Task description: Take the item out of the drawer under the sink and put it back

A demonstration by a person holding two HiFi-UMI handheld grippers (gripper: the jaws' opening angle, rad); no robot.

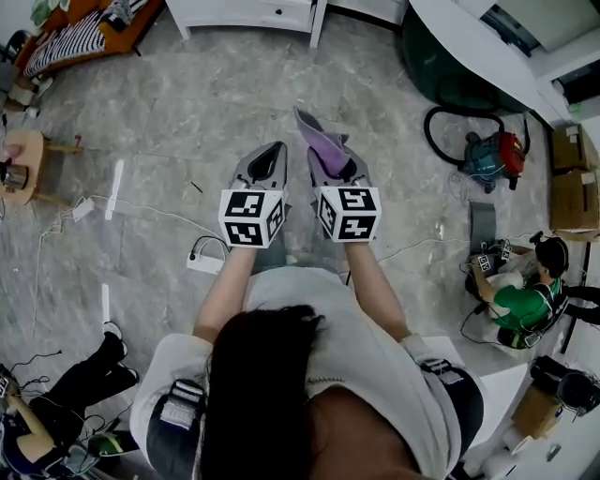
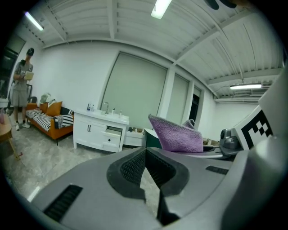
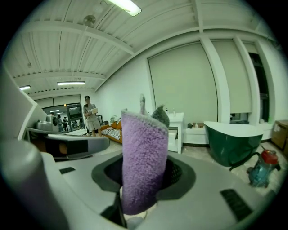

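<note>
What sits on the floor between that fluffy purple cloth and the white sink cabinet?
Nothing: in the head view only bare grey marbled floor separates the fluffy purple cloth, held by the right gripper, from the white sink cabinet.

I'm looking down on a grey marbled floor (image 1: 187, 122). In its top left corner stands an orange sofa (image 1: 84, 33) with striped cushions, and a round wooden stool (image 1: 23, 169) sits at the left edge. A white power strip (image 1: 204, 263) lies near the middle. Toward the top right is a dark green bathtub (image 1: 450, 66), with a teal and red vacuum cleaner (image 1: 492, 155) near it. Cardboard boxes (image 1: 574, 178) line the right edge. Below them sits a person in a green shirt (image 1: 525, 305).
</note>
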